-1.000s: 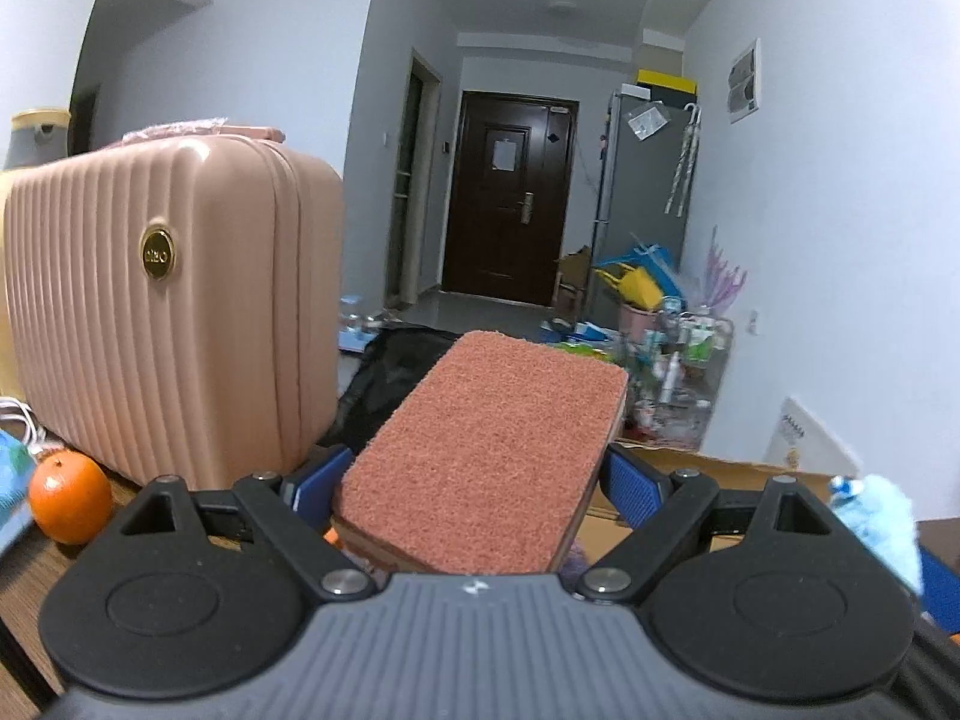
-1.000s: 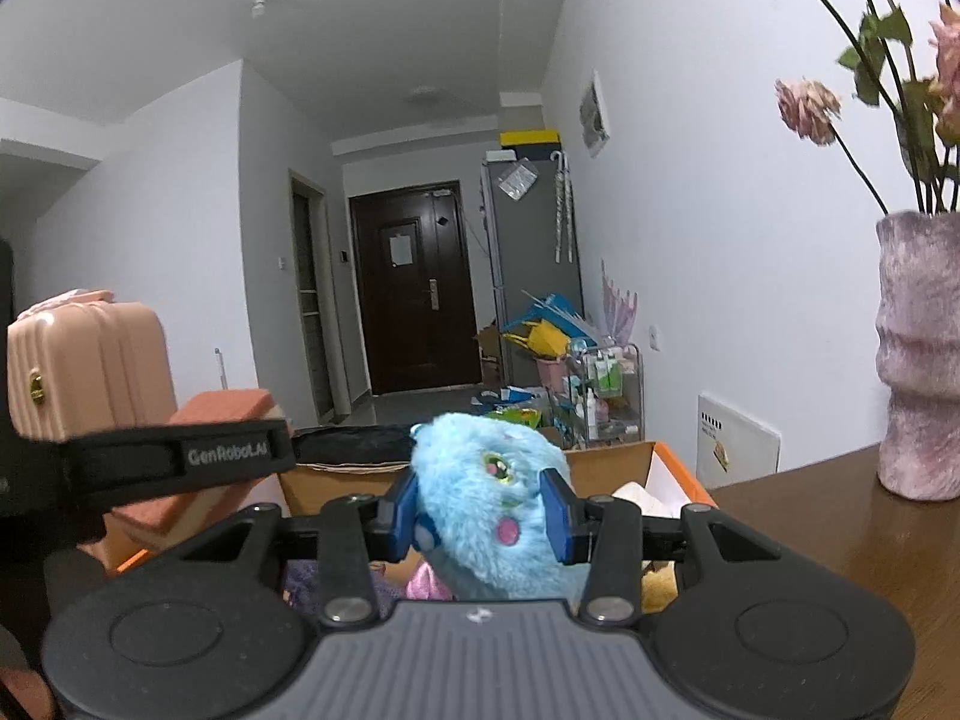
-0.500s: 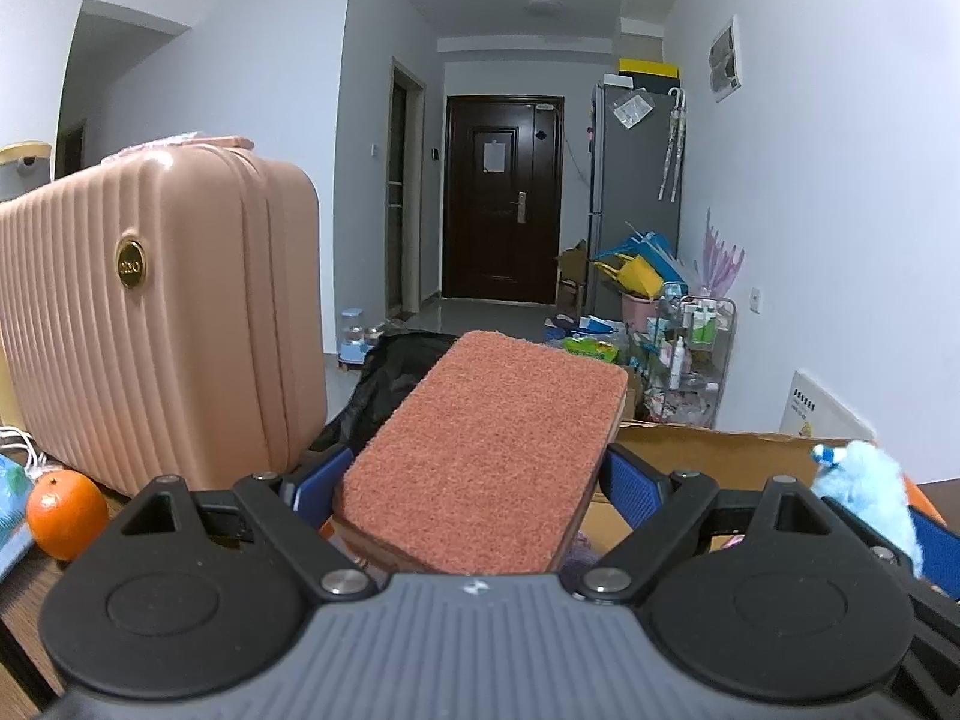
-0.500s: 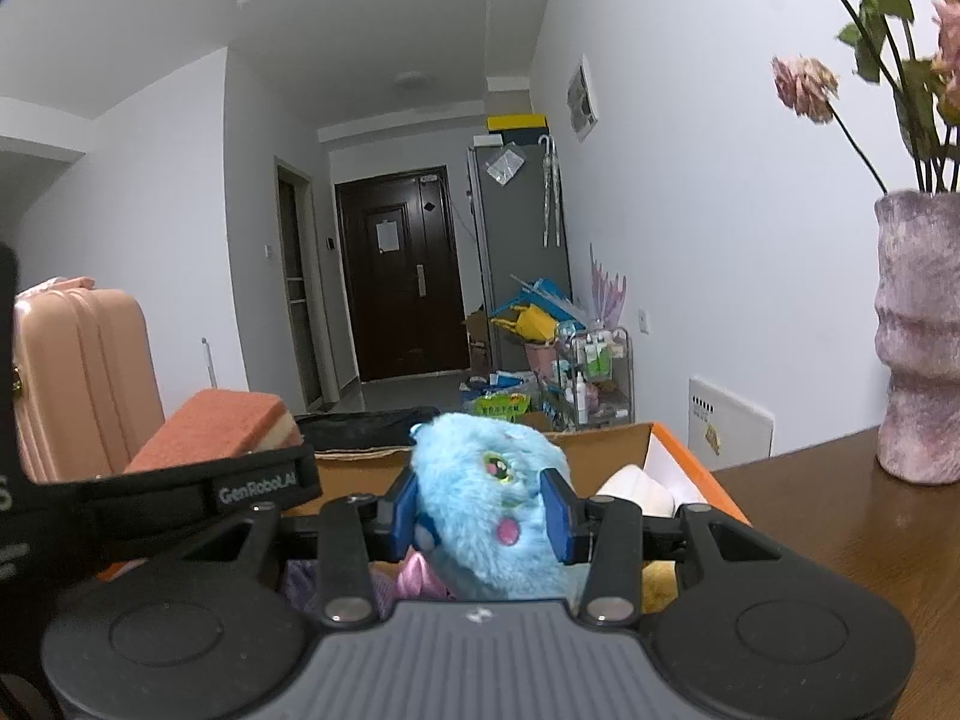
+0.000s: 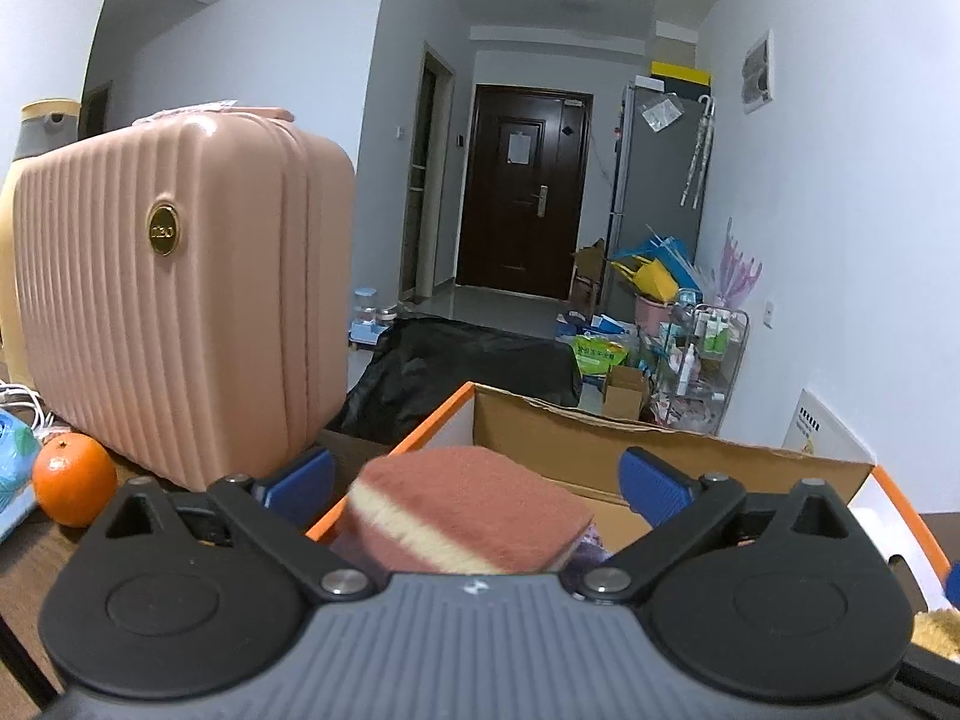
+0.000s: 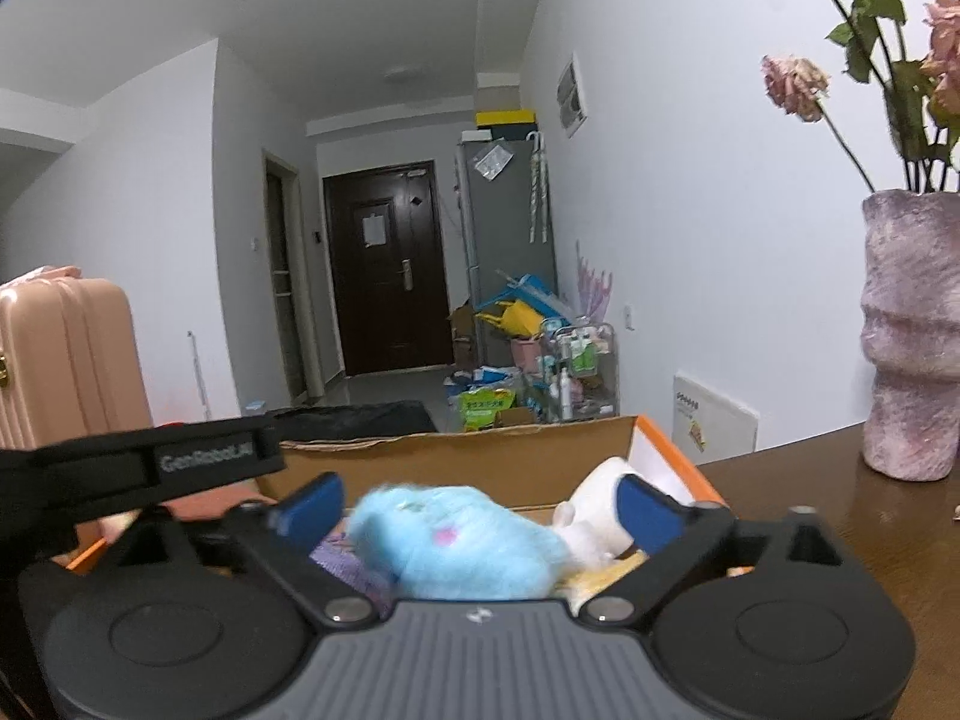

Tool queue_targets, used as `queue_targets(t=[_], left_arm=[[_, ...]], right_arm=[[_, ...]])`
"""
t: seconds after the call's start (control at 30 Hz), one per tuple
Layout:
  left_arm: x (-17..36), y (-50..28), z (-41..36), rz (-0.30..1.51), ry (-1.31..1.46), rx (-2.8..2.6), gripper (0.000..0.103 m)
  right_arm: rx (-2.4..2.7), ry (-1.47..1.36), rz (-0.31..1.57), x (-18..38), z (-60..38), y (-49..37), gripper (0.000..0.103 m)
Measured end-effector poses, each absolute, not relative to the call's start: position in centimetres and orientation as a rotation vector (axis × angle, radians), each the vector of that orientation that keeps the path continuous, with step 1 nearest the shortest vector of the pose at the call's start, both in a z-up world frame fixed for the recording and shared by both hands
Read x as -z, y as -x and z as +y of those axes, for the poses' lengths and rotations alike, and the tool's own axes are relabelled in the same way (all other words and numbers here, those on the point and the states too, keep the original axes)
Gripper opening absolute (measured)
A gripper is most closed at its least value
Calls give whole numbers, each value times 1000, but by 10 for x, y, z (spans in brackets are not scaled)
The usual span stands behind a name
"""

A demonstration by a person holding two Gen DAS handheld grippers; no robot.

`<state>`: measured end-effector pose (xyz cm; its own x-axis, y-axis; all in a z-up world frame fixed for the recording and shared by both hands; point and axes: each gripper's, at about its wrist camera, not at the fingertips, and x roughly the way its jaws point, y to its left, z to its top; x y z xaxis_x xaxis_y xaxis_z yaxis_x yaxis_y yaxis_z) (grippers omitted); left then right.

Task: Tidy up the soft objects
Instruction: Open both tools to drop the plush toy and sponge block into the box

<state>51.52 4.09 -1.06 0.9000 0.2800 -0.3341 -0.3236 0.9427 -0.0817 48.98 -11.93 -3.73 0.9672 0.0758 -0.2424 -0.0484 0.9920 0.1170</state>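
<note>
A: Rust-red sponge (image 5: pixel 465 510) lies blurred between the left tool's (image 5: pixel 477 477) blue pads, touching neither; the jaws are opening, released, over the cardboard box (image 5: pixel 600 438).

B: And the right tool (image 6: pixel 480 507)?

A: Its jaws are opening too. The blue plush (image 6: pixel 462 546), blurred, sits low between the pads, free of both, over the box (image 6: pixel 468 450) beside a white toy (image 6: pixel 594 516). Both tools hold nothing.

B: Around them?

A: A pink suitcase (image 5: pixel 180 294) and an orange (image 5: pixel 73 478) stand left on the bench (image 6: pixel 840 510); a vase (image 6: pixel 912 330) right.
</note>
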Motion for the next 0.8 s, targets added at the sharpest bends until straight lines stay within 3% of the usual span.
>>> queue_targets(t=[0.8], left_arm=[[-2, -482, 46, 297, 182, -312, 103]], right_arm=[[-106, -138, 223, 38, -124, -466, 103]])
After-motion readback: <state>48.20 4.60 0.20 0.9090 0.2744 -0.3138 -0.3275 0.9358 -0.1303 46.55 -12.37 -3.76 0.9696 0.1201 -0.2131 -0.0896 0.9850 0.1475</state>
